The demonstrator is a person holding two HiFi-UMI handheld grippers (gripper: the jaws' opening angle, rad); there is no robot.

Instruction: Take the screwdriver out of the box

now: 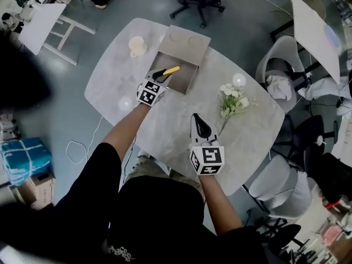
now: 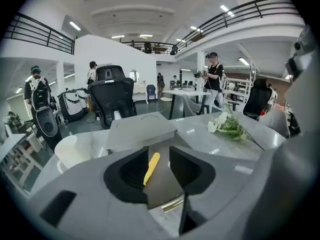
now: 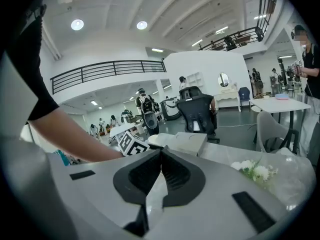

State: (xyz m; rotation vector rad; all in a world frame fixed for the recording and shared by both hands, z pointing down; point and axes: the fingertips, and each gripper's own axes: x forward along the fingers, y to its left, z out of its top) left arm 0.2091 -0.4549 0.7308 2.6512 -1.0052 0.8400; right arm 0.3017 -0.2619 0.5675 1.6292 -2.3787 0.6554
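The open grey box (image 1: 190, 83) stands at the far middle of the round table (image 1: 165, 125), its lid (image 1: 185, 43) tipped back. Inside lies a screwdriver with a yellow handle (image 1: 171, 70). My left gripper (image 1: 160, 76) reaches over the box's near left edge with its jaws apart. In the left gripper view the screwdriver (image 2: 151, 167) lies on the box floor in the gap of the left gripper (image 2: 159, 159), close to the left jaw and not pinched. My right gripper (image 1: 199, 123) hovers over the table's middle, shut and empty; the right gripper view shows the right gripper (image 3: 160, 155) with jaws together.
A white cup (image 1: 136, 45) stands left of the box. A sprig of white flowers (image 1: 232, 103) lies right of my right gripper. Small white round objects sit at the table's left (image 1: 125, 103) and right (image 1: 238, 80). Chairs (image 1: 279, 76) ring the table's right side.
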